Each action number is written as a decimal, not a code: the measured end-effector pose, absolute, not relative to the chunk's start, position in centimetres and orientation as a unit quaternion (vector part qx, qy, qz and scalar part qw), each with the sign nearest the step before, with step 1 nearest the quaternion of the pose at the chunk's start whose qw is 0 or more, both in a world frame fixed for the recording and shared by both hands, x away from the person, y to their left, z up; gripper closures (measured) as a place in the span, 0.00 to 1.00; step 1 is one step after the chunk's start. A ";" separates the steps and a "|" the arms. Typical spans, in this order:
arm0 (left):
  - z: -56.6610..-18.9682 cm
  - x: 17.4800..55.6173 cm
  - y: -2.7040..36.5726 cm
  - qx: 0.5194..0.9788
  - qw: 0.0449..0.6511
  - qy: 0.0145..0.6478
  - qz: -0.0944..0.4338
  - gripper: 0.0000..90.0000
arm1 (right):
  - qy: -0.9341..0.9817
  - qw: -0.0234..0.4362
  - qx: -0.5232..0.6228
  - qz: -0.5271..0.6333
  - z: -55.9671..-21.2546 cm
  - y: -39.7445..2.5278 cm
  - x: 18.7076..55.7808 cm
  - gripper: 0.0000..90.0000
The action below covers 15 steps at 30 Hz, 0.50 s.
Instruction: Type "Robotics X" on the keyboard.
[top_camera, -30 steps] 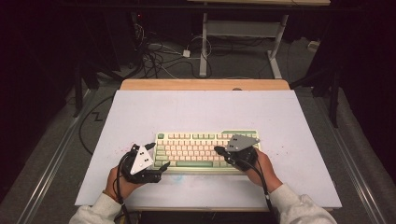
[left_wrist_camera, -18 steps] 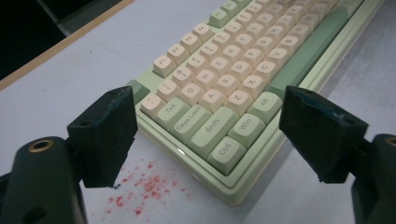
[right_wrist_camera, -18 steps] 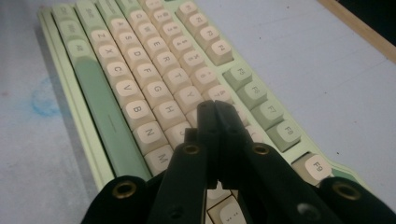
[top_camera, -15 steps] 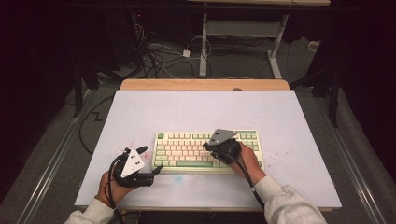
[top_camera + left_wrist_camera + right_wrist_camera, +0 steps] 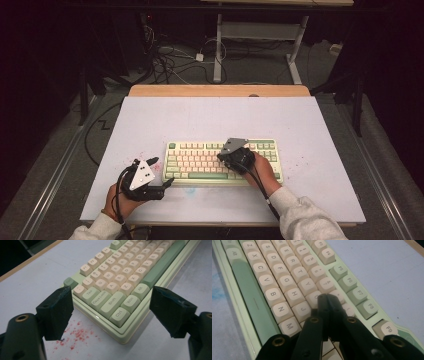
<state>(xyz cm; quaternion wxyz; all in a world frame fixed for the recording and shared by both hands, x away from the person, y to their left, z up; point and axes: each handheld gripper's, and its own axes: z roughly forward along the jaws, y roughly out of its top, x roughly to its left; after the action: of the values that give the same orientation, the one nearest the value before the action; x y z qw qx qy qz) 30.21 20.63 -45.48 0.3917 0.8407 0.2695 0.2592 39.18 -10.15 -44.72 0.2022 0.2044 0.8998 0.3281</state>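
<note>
Pale green-and-cream mechanical keyboard [image 5: 222, 161] — near table edge, centre. Right gripper [image 5: 327, 298]: jaws pressed together, tips over the U/I keys — keypress apparently underway. Left gripper [image 5: 110, 312]: jaws spread wide, idle beside the keyboard's Ctrl corner.

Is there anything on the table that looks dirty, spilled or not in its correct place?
Yes. Red specks are scattered on the white table, beside the keyboard corner with the Ctrl key. They look like crumbs or stains. The keyboard itself lies straight and looks undamaged.
</note>
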 end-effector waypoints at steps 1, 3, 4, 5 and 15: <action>-45.5 30.2 20.6 0.840 0.393 0.270 0.259 0.21 | 0.899 0.204 0.205 0.328 -44.8 -10.1 39.2 1.00; -45.5 30.2 20.6 0.842 0.390 0.268 0.259 0.21 | 0.899 0.204 0.205 0.330 -44.8 -10.1 39.3 1.00; -45.5 30.2 20.5 0.842 0.391 0.268 0.258 0.21 | 0.899 0.203 0.204 0.330 -44.8 -10.0 39.4 1.00; -45.5 30.2 20.5 0.842 0.391 0.267 0.259 0.21 | 0.898 0.204 0.205 0.332 -44.8 -9.9 39.4 1.00; -45.6 30.1 20.5 0.843 0.390 0.269 0.254 0.21 | 0.903 0.209 0.195 0.320 -44.4 -9.7 39.0 1.00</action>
<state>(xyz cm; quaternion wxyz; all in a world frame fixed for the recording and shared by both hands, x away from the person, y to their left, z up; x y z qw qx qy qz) 30.12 20.52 -45.58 0.3901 0.8432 0.2690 0.2540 38.99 -9.68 -44.38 0.2087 0.1949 0.9032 0.3204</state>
